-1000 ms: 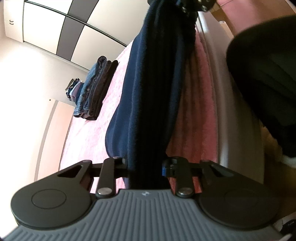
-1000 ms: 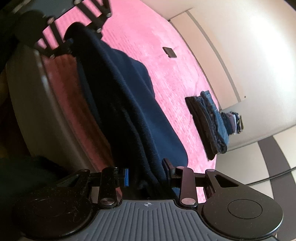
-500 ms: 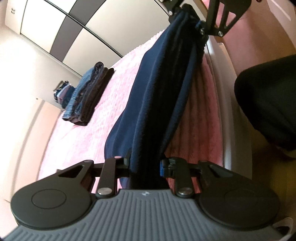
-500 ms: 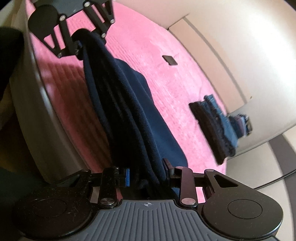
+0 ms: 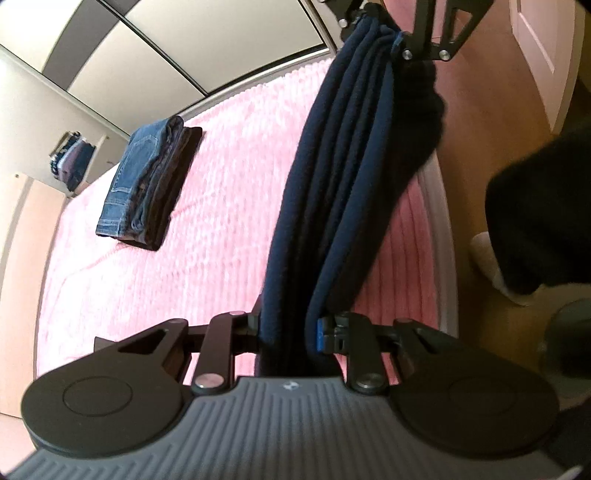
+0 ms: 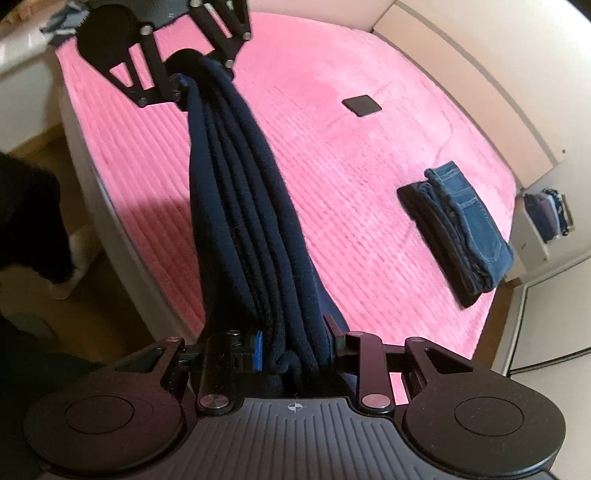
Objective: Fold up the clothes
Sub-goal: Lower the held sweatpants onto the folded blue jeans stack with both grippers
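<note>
A dark navy garment is bunched into long folds and stretched between my two grippers, held in the air above the near edge of the pink bed. My left gripper is shut on one end of it. My right gripper is shut on the other end, and it shows at the top of the left wrist view. The garment also runs up the right wrist view to the left gripper. Part of the cloth hangs loose below the right gripper.
A folded stack of blue jeans lies further in on the bed, also in the right wrist view. A small dark square lies on the bed. The bed's white frame borders a wooden floor. A wardrobe stands behind.
Both grippers have risen and drawn apart with the garment, which is now pulled straighter and lifted clear of the bed. More of the bed and jeans shows.
</note>
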Available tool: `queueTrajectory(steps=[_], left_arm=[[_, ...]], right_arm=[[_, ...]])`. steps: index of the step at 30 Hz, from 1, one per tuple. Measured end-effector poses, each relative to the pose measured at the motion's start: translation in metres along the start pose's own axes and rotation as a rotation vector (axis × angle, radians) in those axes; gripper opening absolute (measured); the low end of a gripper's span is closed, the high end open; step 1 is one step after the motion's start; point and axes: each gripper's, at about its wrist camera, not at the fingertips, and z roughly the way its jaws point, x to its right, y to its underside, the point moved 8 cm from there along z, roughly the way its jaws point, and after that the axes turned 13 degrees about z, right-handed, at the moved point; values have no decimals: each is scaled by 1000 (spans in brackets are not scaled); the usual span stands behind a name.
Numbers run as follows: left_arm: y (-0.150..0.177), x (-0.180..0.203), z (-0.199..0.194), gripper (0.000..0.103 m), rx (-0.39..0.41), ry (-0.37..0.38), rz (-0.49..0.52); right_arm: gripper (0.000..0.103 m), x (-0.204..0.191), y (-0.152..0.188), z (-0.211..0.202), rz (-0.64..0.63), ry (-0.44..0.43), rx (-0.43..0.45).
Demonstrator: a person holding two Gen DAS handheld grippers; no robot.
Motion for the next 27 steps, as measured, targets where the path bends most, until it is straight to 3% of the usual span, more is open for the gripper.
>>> queueTrajectory(steps=[4,10,17,27], left_arm=[[-41,-38,-23,21,-28,8,5],[-79,-98,-30,21,-29,-70,-10],[-81,-168,-14,21,35,-130,-42],[-88,-272,34,21,139,-131,-34]], right_arm=[[29,42,-5,-33,-2,5,25],[29,101,-32,-47,-32,66,59],[29,157,-70,-47,-84,138,42],[29,256,-116,-14,-91,172,7]])
